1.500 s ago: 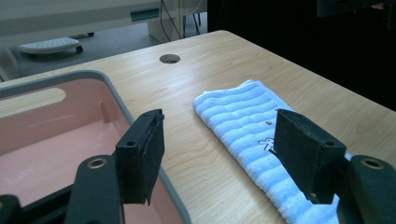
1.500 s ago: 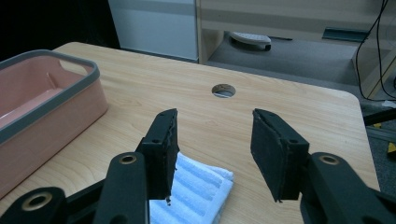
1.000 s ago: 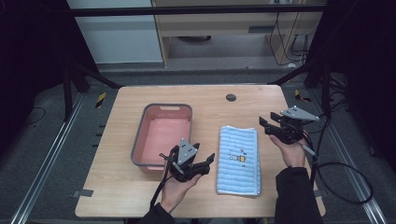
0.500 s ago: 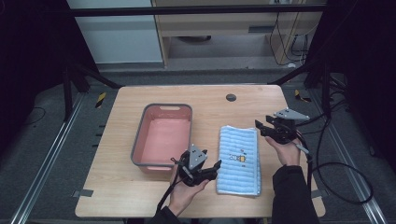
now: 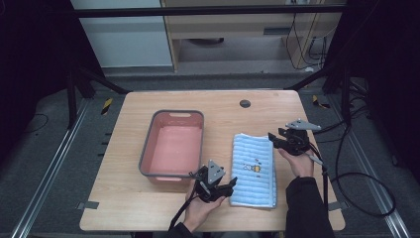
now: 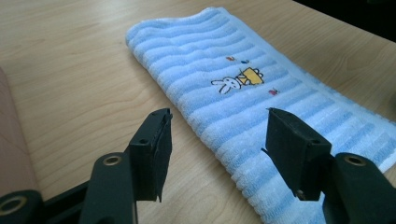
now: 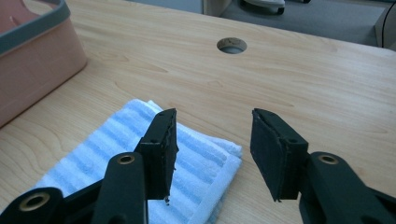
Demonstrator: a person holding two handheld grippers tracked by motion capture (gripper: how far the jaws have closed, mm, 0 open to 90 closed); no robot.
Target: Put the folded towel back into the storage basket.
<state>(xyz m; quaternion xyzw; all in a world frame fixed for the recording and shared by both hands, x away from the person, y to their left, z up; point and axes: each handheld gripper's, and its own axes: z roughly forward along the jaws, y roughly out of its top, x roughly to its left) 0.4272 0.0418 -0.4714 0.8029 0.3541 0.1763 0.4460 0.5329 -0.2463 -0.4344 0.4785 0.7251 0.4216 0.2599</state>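
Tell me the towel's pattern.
Light blue and white stripes with a small rabbit motif on the towel; clearest in the left gripper view.

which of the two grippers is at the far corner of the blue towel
The right gripper: it sits at the towel's far right corner, while the left gripper is at the near left corner.

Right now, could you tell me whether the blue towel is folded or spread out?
Folded: the towel shows stacked layers at its corner.

towel [image 6: 261, 116] cropped lower right, basin [image 7: 32, 51] cut off
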